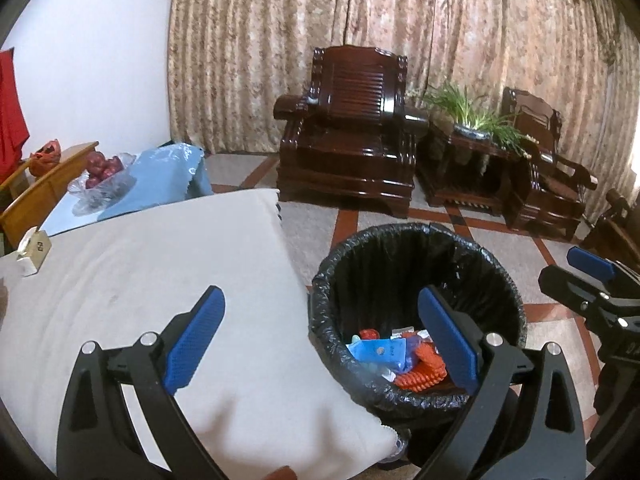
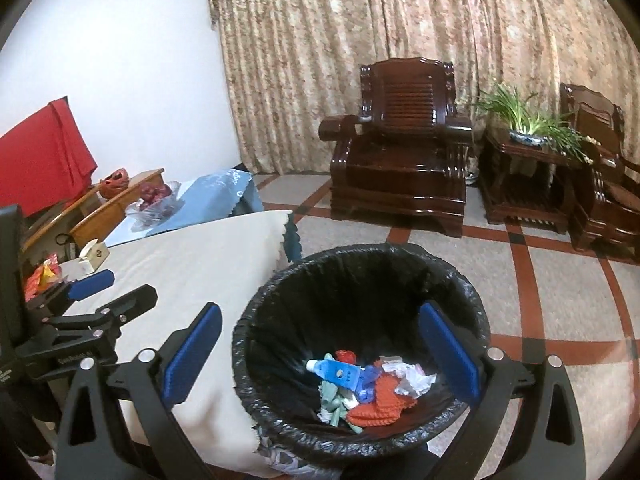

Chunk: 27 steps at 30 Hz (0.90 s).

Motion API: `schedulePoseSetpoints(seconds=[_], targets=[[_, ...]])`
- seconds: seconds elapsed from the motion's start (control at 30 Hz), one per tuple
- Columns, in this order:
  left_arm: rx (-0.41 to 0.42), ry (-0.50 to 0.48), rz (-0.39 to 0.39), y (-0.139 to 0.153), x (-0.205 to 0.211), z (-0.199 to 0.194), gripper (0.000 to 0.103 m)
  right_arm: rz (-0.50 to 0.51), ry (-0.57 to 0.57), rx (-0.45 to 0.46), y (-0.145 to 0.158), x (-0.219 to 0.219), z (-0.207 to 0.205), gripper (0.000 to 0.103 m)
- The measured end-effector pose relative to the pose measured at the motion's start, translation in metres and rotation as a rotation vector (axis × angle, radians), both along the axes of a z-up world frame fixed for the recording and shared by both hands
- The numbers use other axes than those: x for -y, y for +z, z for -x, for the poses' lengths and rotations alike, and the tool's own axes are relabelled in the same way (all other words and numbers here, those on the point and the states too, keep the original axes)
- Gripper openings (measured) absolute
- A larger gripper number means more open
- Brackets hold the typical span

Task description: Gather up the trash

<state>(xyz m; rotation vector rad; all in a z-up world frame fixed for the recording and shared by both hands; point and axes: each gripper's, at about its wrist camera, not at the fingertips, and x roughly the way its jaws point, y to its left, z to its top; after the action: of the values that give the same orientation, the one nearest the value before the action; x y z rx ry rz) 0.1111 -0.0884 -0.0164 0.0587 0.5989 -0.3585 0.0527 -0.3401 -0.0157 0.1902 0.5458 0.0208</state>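
A bin lined with a black bag (image 1: 400, 240) (image 2: 360, 254) stands on the floor against the corner of a table under a white cloth (image 1: 160, 264) (image 2: 192, 256). Inside lie a blue packet (image 1: 378, 354) (image 2: 340, 374), orange ridged pieces (image 1: 420, 378) (image 2: 380, 404) and a crumpled white wrapper (image 2: 412, 380). My left gripper (image 1: 322, 340) (image 2: 116, 292) hangs open over the table corner and the bin's left rim, nothing between its pads. My right gripper (image 2: 320, 354) (image 1: 576, 276) is open above the bin's mouth, also empty. A red-and-yellow wrapper (image 2: 42, 276) lies at the table's far left.
A small cream box (image 1: 34, 250) (image 2: 94, 256) sits on the white cloth. Behind it are a bag of red fruit (image 1: 102, 176) on a blue cloth and a wooden chair (image 1: 48, 184). Dark wooden armchairs (image 1: 348, 128) and a side table with a plant (image 1: 472, 120) stand before the curtain.
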Motion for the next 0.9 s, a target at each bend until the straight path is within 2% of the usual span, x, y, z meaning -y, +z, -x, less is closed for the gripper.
schedulePoseSetpoints(seconds=[0.3,0.9], targets=[[0.047,0.022,0.005,0.021,-0.014,0.020,0.096,0.025,0.019,0.022,0.015,-0.015,0.010,0.097],[0.081,0.051,0.006,0.031,-0.024,0.037,0.096,0.043,0.049,0.039,0.026,-0.031,0.018,0.097]])
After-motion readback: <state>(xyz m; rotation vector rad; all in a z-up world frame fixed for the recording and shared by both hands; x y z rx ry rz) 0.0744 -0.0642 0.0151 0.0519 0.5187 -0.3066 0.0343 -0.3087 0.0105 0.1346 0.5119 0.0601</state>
